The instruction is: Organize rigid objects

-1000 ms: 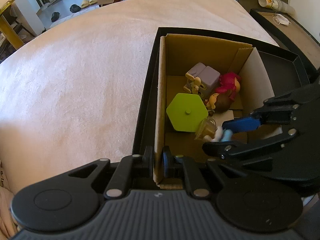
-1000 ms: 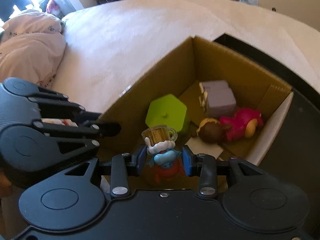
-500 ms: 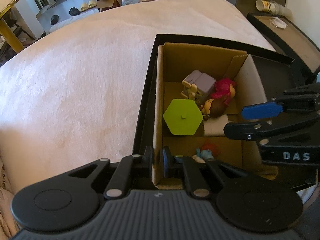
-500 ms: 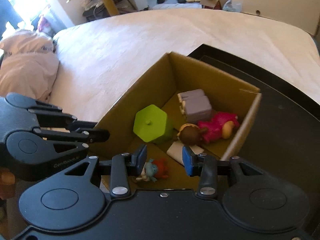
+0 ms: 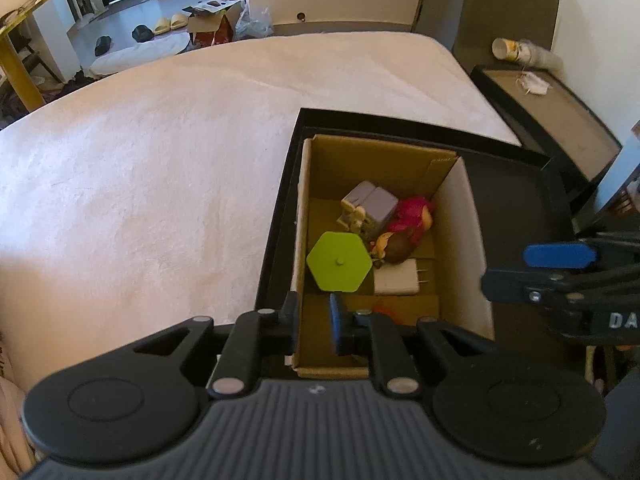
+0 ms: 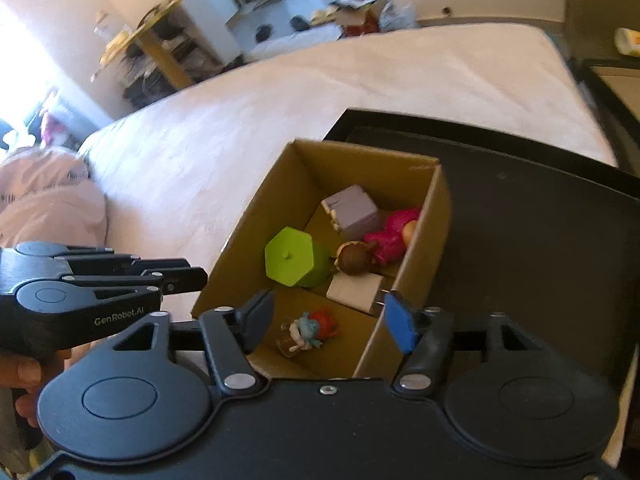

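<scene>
A cardboard box stands in a black tray. In it lie a green hexagonal pot, a grey block, a pink-dressed doll and a white plug. A small blue figure with red hair rests on the near floor. Above it hangs my right gripper, jaws opening, nothing between them. My left gripper straddles the box's left wall, jaws opening, right pad off the cardboard.
The tray lies on a bed with a pale pink cover. Bunched bedding is at the left. A dark side table with stacked cups and a mask stands at the right. A person's hand holds the left gripper.
My right gripper let go of the blue figure, which now lies on the box floor, then opened wide and pulled up and back. The left gripper rose and loosened on the box wall.
</scene>
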Available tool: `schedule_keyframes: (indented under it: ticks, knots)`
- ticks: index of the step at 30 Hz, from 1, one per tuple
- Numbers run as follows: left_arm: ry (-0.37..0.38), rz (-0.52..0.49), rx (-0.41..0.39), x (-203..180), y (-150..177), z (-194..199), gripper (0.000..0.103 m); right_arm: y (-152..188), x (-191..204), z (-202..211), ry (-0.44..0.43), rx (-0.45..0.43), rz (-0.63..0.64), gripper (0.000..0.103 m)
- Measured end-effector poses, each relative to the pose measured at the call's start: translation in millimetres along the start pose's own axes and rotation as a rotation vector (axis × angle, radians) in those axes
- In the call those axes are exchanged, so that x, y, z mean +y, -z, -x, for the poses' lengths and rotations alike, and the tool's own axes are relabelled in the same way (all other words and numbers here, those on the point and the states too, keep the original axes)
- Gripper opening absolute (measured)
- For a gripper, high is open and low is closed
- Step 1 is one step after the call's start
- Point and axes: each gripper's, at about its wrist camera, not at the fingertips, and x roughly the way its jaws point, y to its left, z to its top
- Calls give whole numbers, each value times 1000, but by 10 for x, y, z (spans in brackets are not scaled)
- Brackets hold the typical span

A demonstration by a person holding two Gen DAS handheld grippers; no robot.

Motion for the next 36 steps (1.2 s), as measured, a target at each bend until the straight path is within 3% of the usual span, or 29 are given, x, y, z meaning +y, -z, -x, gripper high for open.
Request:
schedule_keyframes:
  ticks: [2,6,15,21,36]
  knots:
    - [-2,-1,-6,-6,-24,54,19,22,-8,106,26,-24,-17,71]
    - [5,10,-46,17,-58,239,41,63,-73,304,75,-67,-81,78]
    - [11,16,-123,15,-124,613,71,164,-181,666,131,-134,-128,93]
    - [28,15,-163,-51,-106,818,80,218,-239,869,173,-164,-148,103]
    - [39,-20,-249,-109,39,1229,92,341,-213,1388,238,-305,-174,103]
